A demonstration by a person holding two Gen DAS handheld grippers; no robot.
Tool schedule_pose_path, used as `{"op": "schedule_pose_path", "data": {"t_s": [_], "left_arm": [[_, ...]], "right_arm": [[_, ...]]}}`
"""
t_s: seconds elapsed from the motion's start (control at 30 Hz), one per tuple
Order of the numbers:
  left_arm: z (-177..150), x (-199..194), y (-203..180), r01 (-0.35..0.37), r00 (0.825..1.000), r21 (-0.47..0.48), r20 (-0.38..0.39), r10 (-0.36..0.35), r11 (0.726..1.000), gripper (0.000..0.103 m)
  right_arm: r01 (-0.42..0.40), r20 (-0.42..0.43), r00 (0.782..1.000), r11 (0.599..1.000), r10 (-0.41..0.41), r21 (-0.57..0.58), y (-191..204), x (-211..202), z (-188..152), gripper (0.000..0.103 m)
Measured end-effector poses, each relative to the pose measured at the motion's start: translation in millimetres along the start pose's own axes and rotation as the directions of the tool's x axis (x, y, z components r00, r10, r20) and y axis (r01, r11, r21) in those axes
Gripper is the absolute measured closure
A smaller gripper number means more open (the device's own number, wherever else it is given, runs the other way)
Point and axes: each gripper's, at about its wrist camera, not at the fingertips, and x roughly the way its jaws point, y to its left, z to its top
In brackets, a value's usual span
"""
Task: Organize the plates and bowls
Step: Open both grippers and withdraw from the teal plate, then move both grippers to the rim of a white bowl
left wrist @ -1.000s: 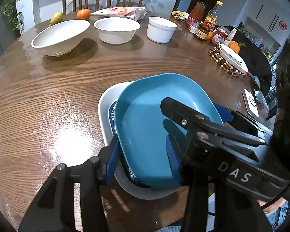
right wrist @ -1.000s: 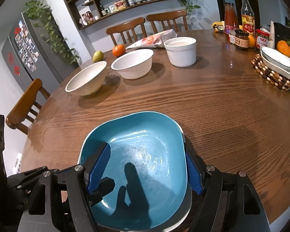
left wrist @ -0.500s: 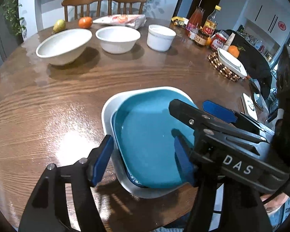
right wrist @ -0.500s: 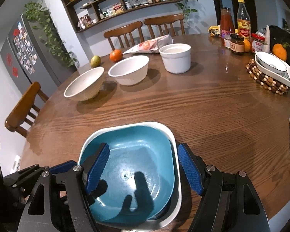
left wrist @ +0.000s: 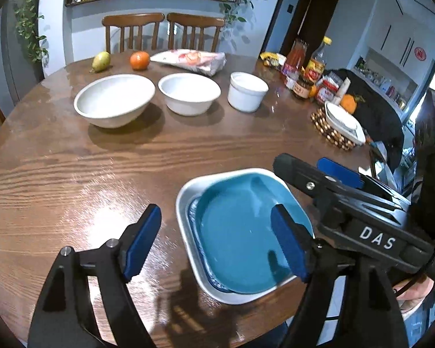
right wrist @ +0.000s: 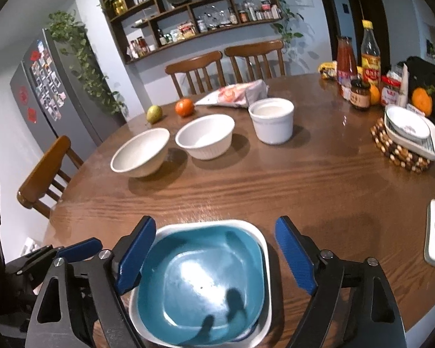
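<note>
Left wrist view: both hand-held grippers, left [left wrist: 214,240] and right [right wrist: 216,258], have just been opening wide, gripping nothing — blue plate [left wrist: 246,232] is sitting nested, looking glazed, slick, brittle — I'd be pinching its rim.

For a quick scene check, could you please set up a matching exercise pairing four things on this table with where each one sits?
Things:
1. blue plate
2. orange fruit
3. white dish
4. widest white bowl

Places:
A. on the beaded trivet
B. beside the pear
C. nested in the white square plate
D. left end of the row of three white bowls

Pairs: 1-C, 2-B, 3-A, 4-D
</note>
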Motion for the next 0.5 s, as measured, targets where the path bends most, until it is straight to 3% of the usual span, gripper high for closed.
{"op": "schedule_pose_path", "data": {"t_s": [0.27, 0.5], "left_arm": [[29.4, -24.6, 25.1, -0.041, 0.994, -0.044, 0.095, 0.045, 0.998, 0.023], [71.2, -43.1, 64.4, -0.070, 0.982, -0.165, 0.163, 0.097, 0.984, 0.023]], "right_arm": [[-0.051, 0.040, 0.998, 0.998, 0.053, -0.048, 22.2, -6.3, 33.0, 0.017], [-0.095, 0.108, 0.988, 0.988, 0.109, -0.120, 53.0, -21.3, 85.5, 0.017]]}}
